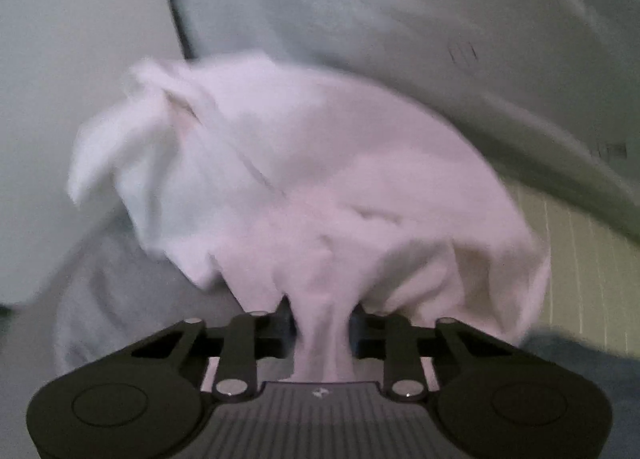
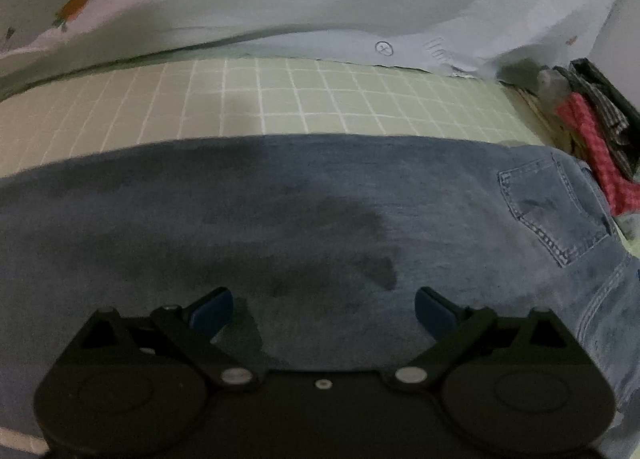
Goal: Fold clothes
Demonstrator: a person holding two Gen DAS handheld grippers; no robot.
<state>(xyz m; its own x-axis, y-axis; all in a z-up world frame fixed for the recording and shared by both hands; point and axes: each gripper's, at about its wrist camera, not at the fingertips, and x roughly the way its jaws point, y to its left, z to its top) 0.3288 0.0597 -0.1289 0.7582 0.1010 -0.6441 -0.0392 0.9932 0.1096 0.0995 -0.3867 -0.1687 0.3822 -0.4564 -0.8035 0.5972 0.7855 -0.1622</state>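
The left tool is pinching a bunched wad of a white garment, and the cloth is billowing out beyond the fingers, crumpled and blurred, apparently hanging free of whatever lies below. The grip is taking only a narrow gather of fabric, so in my judgement the risk is that the cloth is sliding out if it is swung or tugged, or that it is landing in a heap instead of flat, because nothing is holding a second corner.

The right tool is standing with its fingers spread wide and gripping nothing. It is hovering just over the jeans, which are lying spread across the green checked sheet of the bed, with the back pocket toward the right. A pile of red and checked clothes is sitting at the far right edge, where a careless sweep could be dragging it along.
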